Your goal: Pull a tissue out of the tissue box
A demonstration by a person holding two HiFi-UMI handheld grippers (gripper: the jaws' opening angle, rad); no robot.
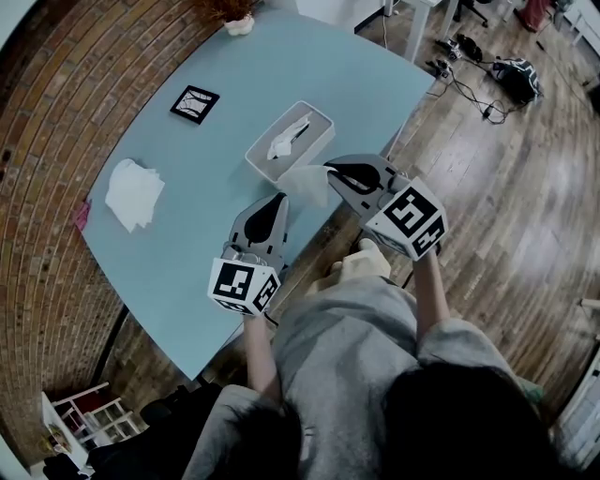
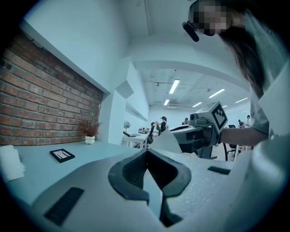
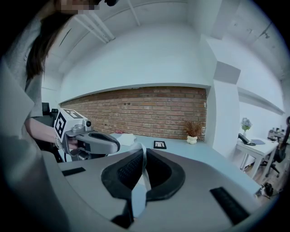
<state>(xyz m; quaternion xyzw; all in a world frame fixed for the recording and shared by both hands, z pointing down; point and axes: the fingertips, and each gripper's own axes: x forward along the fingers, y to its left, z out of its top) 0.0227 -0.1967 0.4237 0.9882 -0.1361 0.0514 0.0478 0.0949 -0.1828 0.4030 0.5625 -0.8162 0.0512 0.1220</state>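
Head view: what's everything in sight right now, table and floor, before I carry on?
table: one, light blue, along the brick wall.
tissue box: one, white, near the table's front edge, next tissue poking out.
pulled tissue: one, white, just in front of the box.
tissue pile: one, white, table's left side.
framed picture: one, black, beyond the box.
potted plant: one, white pot, table's far end.
bag and cables: dark, wooden floor, upper right.
right hand-held gripper: one, grey, shut on the pulled tissue.
left hand-held gripper: one, grey, jaws together beside that tissue; grip unconfirmed.
person: grey top, bottom of view.
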